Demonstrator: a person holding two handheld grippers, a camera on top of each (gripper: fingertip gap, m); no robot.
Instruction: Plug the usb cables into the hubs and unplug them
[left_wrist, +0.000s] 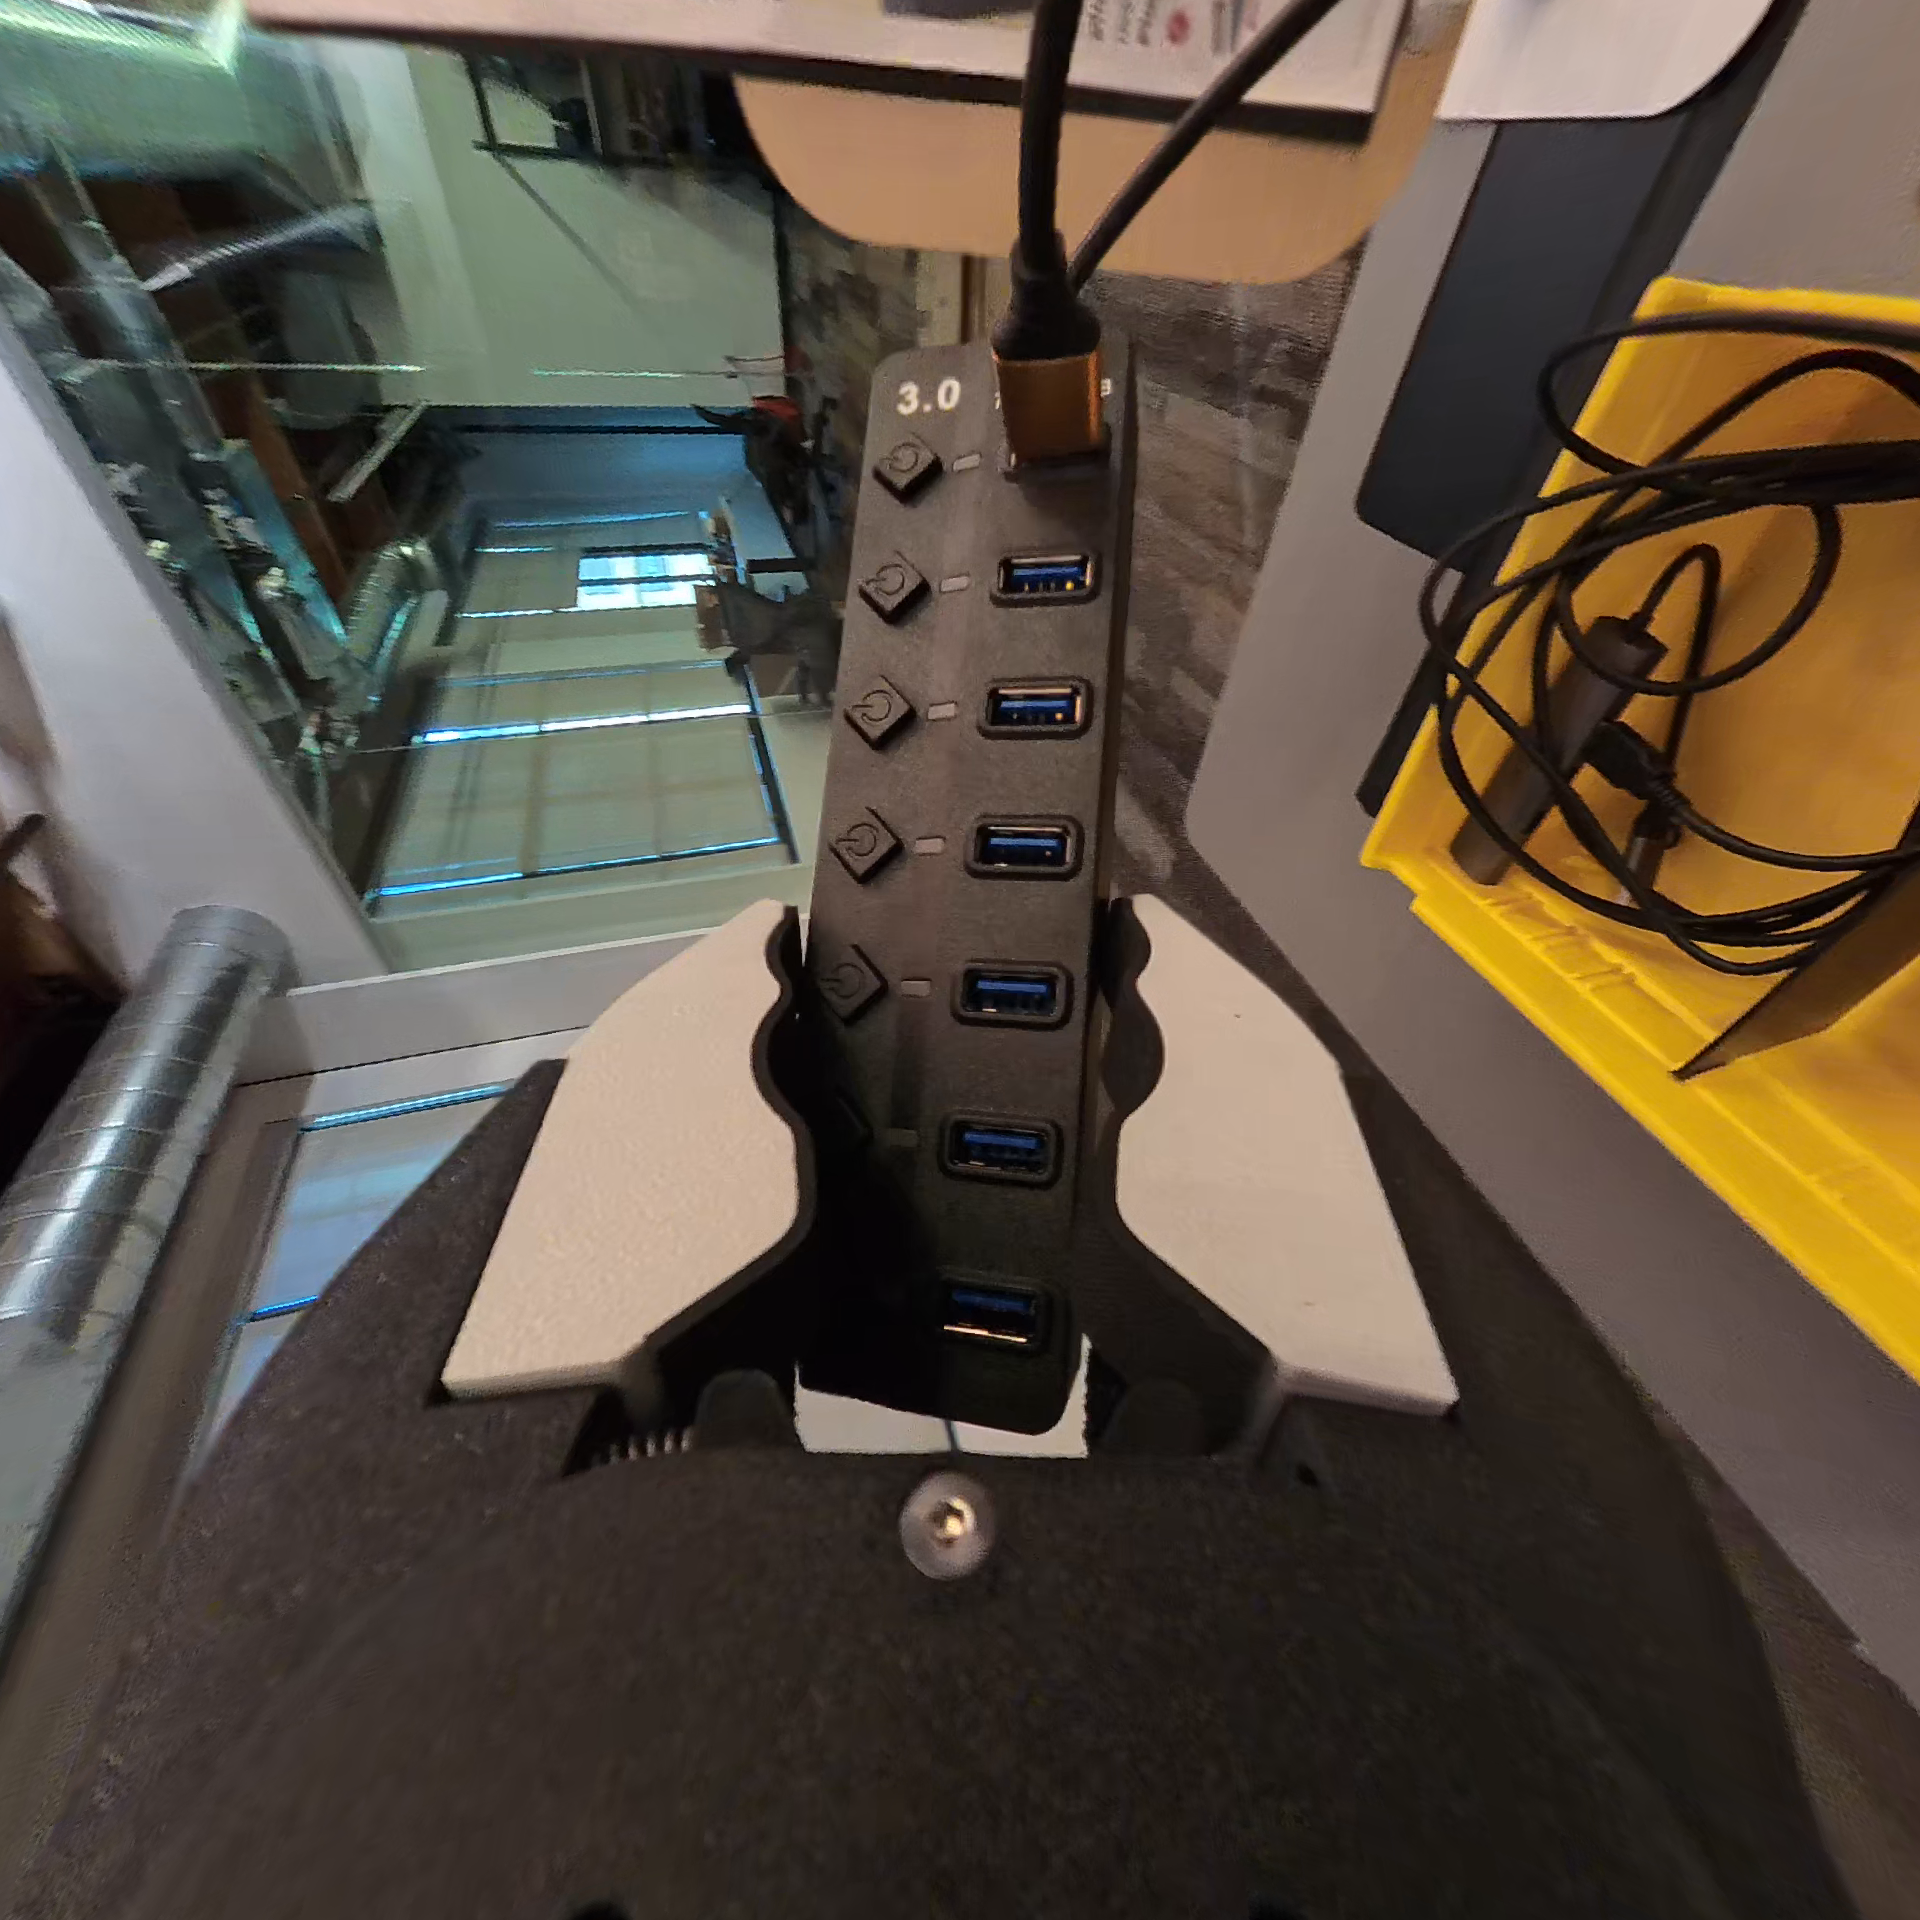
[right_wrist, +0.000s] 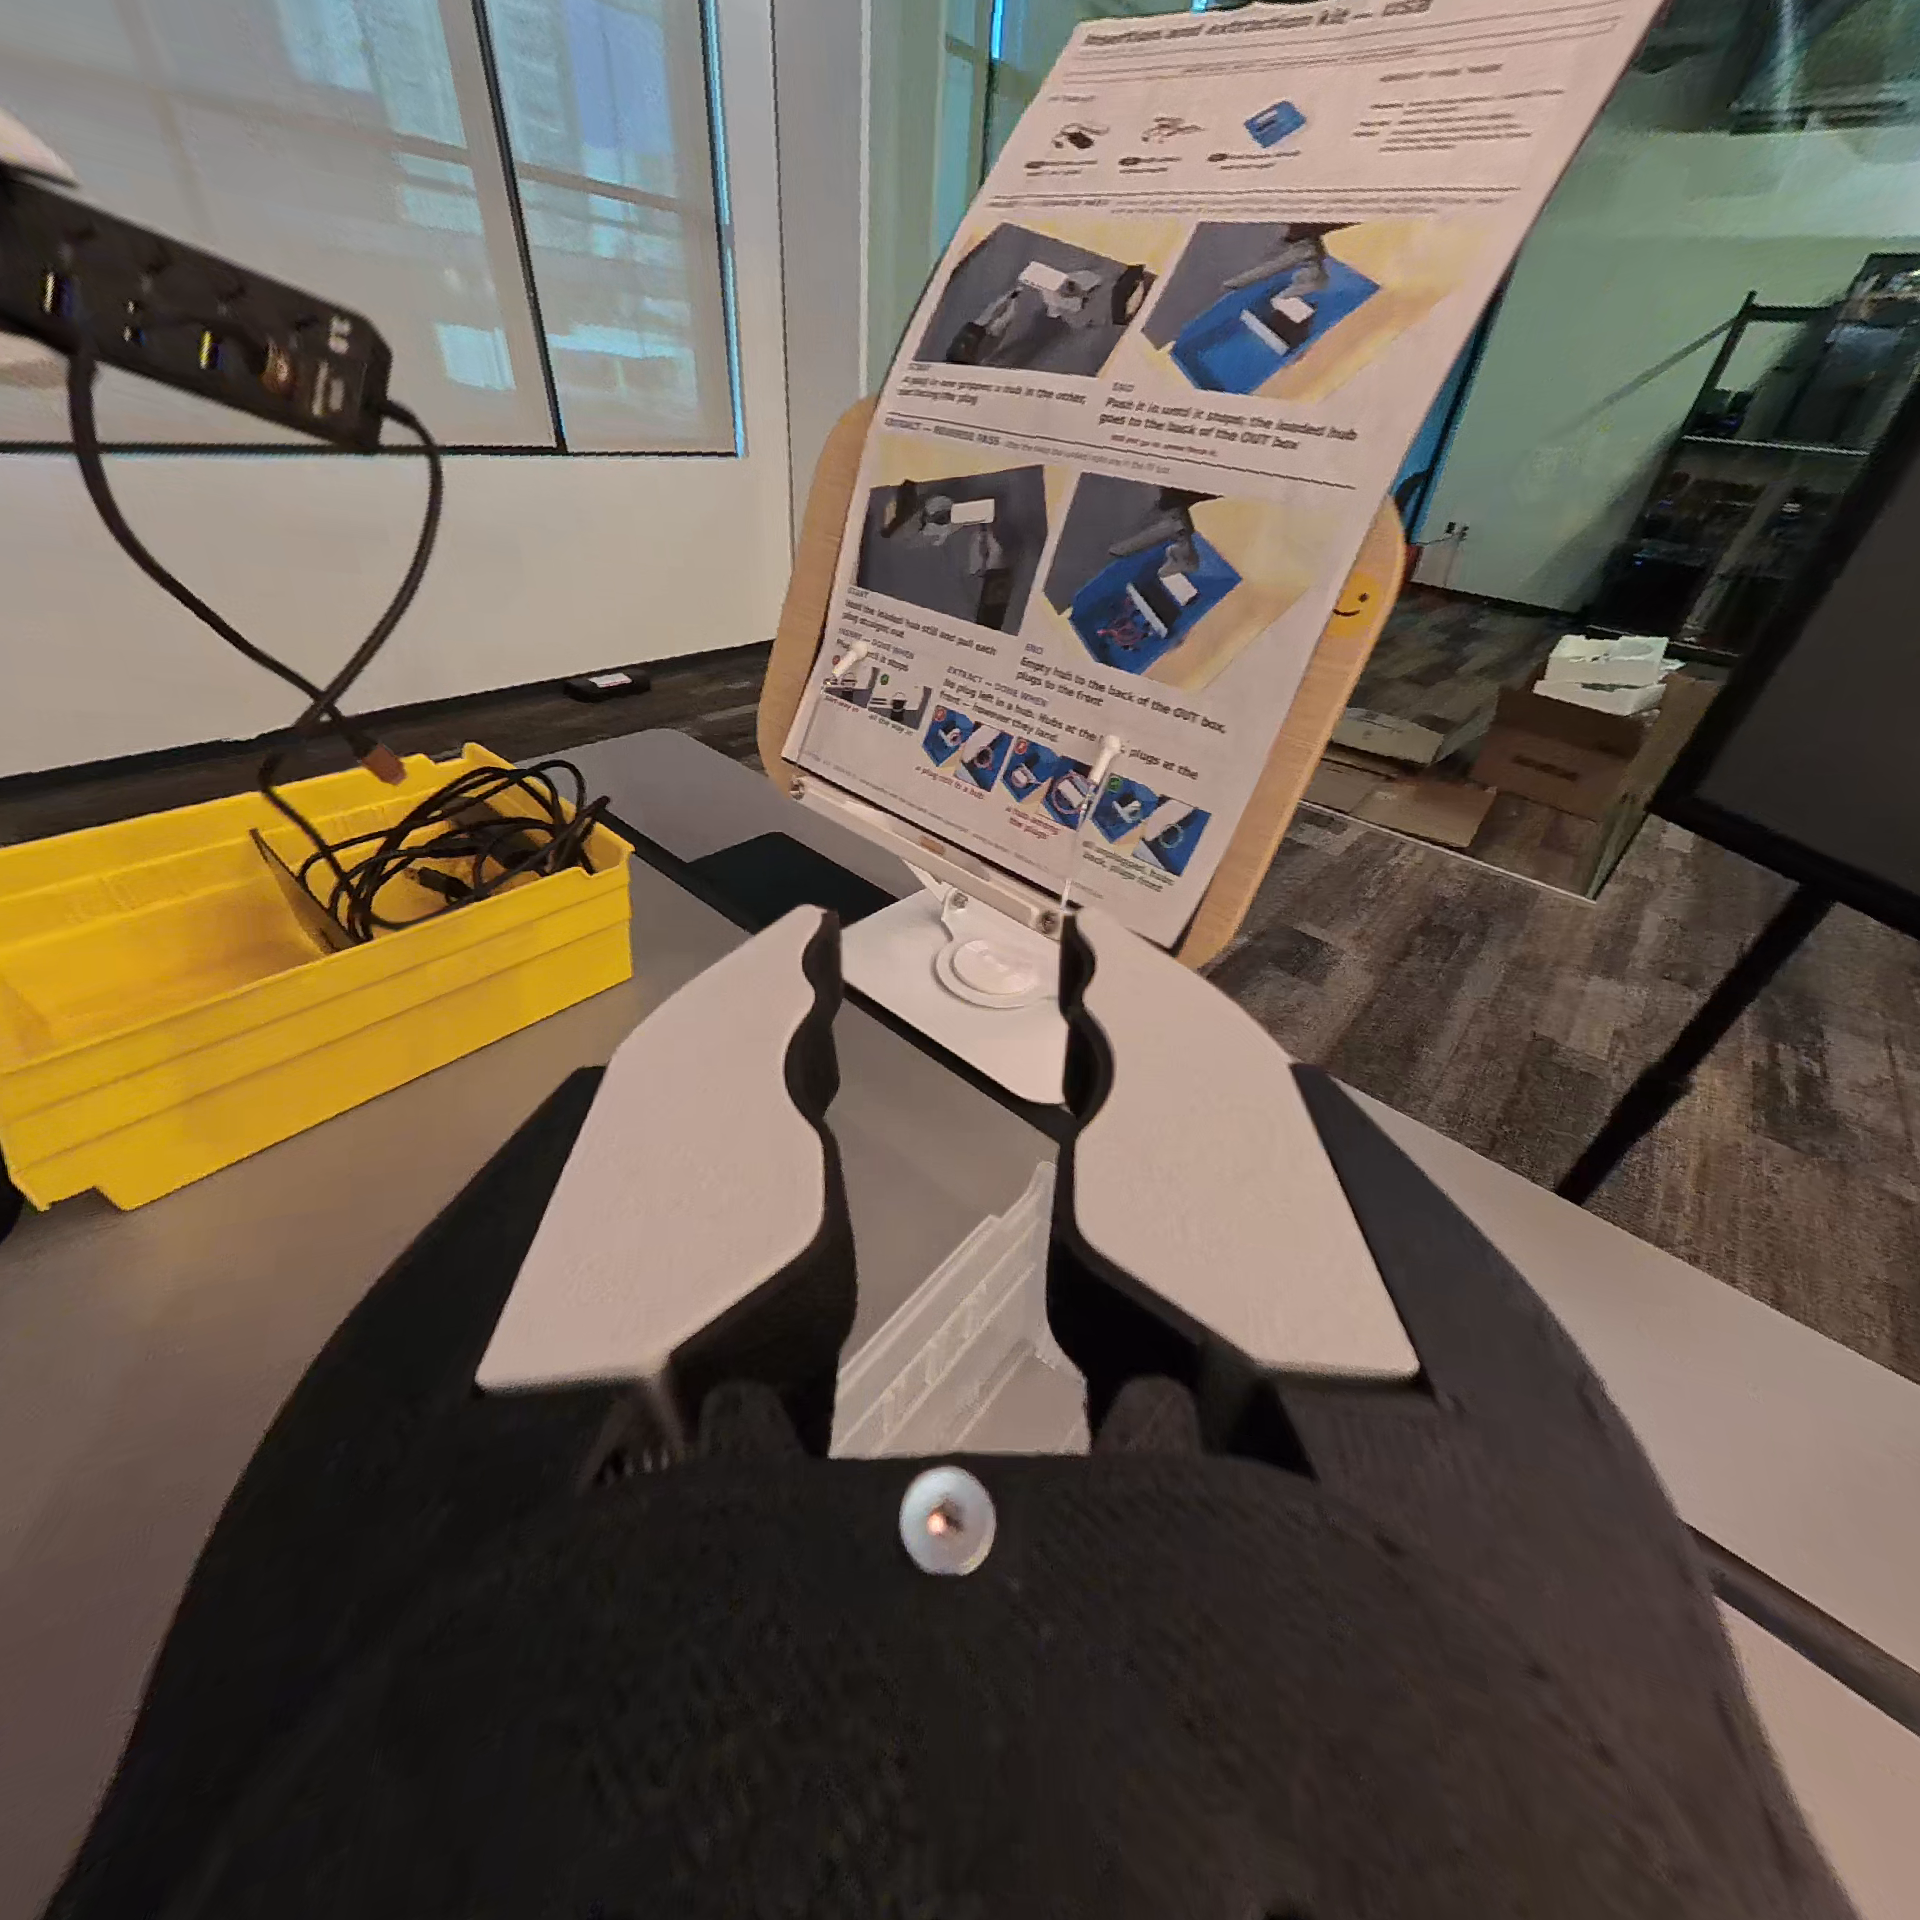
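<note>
**Grey table carries yellow bin and instruction stand**

A grey table (right_wrist: 665, 790) holds a yellow bin (right_wrist: 312, 987) at its nine o'clock side in the right wrist view, a tangle of black cables (right_wrist: 457, 842) inside. At twelve o'clock a white-based stand (right_wrist: 987, 977) rests on the tabletop, propping a printed instruction sheet (right_wrist: 1143, 468). A clear plastic piece (right_wrist: 966, 1340) lies toward six o'clock. In the left wrist view the bin (left_wrist: 1558, 883) sits at three o'clock.
</note>
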